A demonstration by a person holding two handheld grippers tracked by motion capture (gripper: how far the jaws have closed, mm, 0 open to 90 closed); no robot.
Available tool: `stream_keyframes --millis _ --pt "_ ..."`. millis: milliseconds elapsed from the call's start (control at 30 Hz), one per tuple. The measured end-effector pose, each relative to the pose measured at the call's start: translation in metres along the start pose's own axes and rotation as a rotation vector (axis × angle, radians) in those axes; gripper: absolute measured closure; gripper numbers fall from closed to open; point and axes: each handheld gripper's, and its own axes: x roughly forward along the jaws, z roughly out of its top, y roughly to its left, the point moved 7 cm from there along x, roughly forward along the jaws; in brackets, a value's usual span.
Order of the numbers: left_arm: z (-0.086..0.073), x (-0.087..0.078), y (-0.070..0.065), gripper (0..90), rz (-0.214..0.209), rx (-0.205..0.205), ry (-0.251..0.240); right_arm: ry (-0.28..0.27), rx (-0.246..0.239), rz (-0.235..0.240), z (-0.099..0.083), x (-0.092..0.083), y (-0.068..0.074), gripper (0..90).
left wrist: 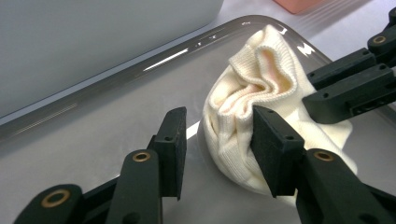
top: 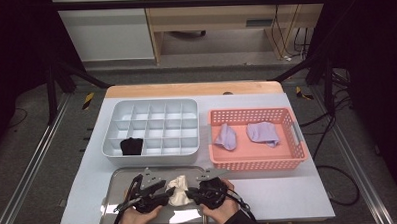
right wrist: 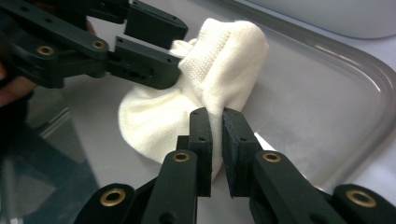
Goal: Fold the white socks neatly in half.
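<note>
Sock: cream sock (top: pixel 178 190) lies crumpled on the metal tray (top: pixel 120 181) at the counter's (top: pixel 289 189) near edge, between both grippers.
Right gripper (right wrist: pixel 216 121): fingers nearly together, pinching a fold of the sock.
Left gripper (left wrist: pixel 219 140): fingers partly apart; one finger (left wrist: pixel 271 144) rests against the sock's side, the other stands clear over bare tray.
Organiser: grey divided box (top: pixel 152 126) beyond the tray holds a black sock (top: pixel 131 146).
Basket: pink basket (top: pixel 256 162) holds two lilac socks (top: pixel 262 133).

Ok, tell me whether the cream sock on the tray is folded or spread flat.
Folded, bunched up: the cream sock humps in ridged folds on the tray, and the right gripper pinches one fold.
</note>
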Motion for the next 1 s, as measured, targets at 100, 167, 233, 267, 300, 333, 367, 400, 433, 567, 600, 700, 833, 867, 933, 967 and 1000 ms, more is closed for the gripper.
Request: stream_keyframes --millis 100,167,233,267,300,333,367,400,433,567,600,700,833,867,933,967,1000 --pt "0.002 0.002 -0.011 56.7 -0.044 0.005 -0.004 0.007 0.010 -0.006 -0.001 -0.013 -0.003 83.3" --pt "0.004 0.004 -0.018 56.7 -0.060 0.013 -0.011 0.012 0.004 -0.024 -0.003 -0.021 -0.007 82.9" --pt "0.006 0.007 -0.020 56.1 -0.055 0.022 -0.011 0.017 -0.002 -0.047 -0.005 -0.023 -0.010 81.2" --pt "0.007 0.007 -0.020 54.9 -0.052 0.019 -0.015 0.016 -0.005 -0.055 -0.006 -0.022 -0.012 79.9" --pt "0.009 0.006 -0.019 53.8 -0.055 0.018 -0.021 0.010 -0.008 -0.056 -0.006 -0.022 -0.013 78.6" --pt "0.012 0.002 -0.018 52.0 -0.055 0.018 -0.038 0.002 -0.007 -0.057 -0.006 -0.023 -0.013 77.2" --pt "0.014 -0.002 -0.016 50.1 -0.053 0.014 -0.052 -0.014 -0.004 -0.051 -0.004 -0.026 -0.013 76.1" --pt "0.017 -0.007 -0.015 49.7 -0.058 0.005 -0.066 -0.027 0.001 -0.048 -0.003 -0.029 -0.013 75.3" --pt "0.019 -0.011 -0.016 50.4 -0.065 0.001 -0.077 -0.043 0.005 -0.047 -0.002 -0.032 -0.014 74.7" --pt "0.027 -0.018 -0.027 57.9 -0.089 0.018 -0.096 -0.068 0.021 -0.054 -0.004 -0.042 -0.017 74.7" --pt "0.029 -0.016 -0.032 60.0 -0.092 0.028 -0.093 -0.075 0.019 -0.057 -0.005 -0.043 -0.018 74.7" --pt "0.028 -0.004 -0.042 68.5 -0.096 0.047 -0.056 -0.080 0.024 -0.050 -0.007 -0.043 -0.019 74.5" --pt "0.021 0.011 -0.041 80.6 -0.078 0.049 -0.006 -0.063 0.019 -0.039 -0.008 -0.034 -0.017 73.8" --pt "0.019 0.012 -0.040 81.8 -0.073 0.047 -0.001 -0.056 0.019 -0.039 -0.009 -0.031 -0.017 74.2" --pt "0.016 0.013 -0.039 84.4 -0.071 0.048 0.003 -0.041 0.018 -0.040 -0.010 -0.024 -0.017 75.2" --pt "0.014 0.014 -0.040 85.1 -0.070 0.057 0.007 -0.034 0.015 -0.045 -0.010 -0.021 -0.017 76.7" --pt "0.013 0.015 -0.040 85.7 -0.068 0.062 0.009 -0.027 0.019 -0.046 -0.010 -0.018 -0.017 79.0"
